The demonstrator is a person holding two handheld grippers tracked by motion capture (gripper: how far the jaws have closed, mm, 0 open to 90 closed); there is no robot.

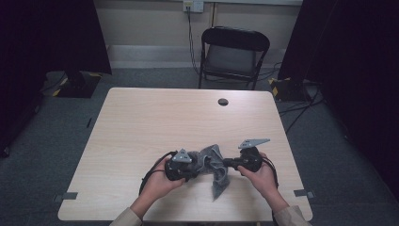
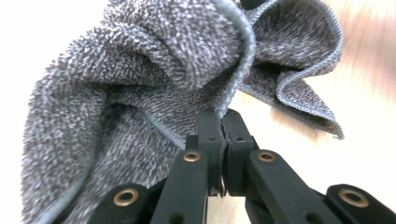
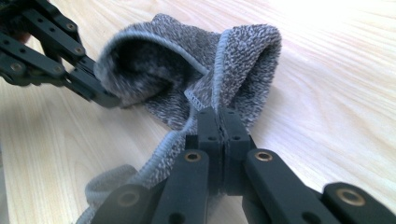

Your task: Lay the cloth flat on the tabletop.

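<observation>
The grey terry cloth sits low and a little right of centre in the high view, bunched between the two tools just above the near edge of the bench, with one loose corner drooping down toward the bottom of the frame. It looks light and thoroughly limp: it folds over itself in soft rolls, the pile is fuzzy, and nothing about it holds a shape. I'd judge it grippy rather than slippery, and not at all fragile, though a pinch on the thick pile alone could slide off.

The stitched hem seems the surest place to hold, and that is where both tools have it. In the left gripper view the left gripper has its jaws closed tight on a hemmed fold at the centre of the frame. In the right gripper view the right gripper is likewise clamped on the hem at mid-frame, with the other tool's black linkage biting the cloth at the upper left.

A folding chair stands beyond the bench, top centre.
</observation>
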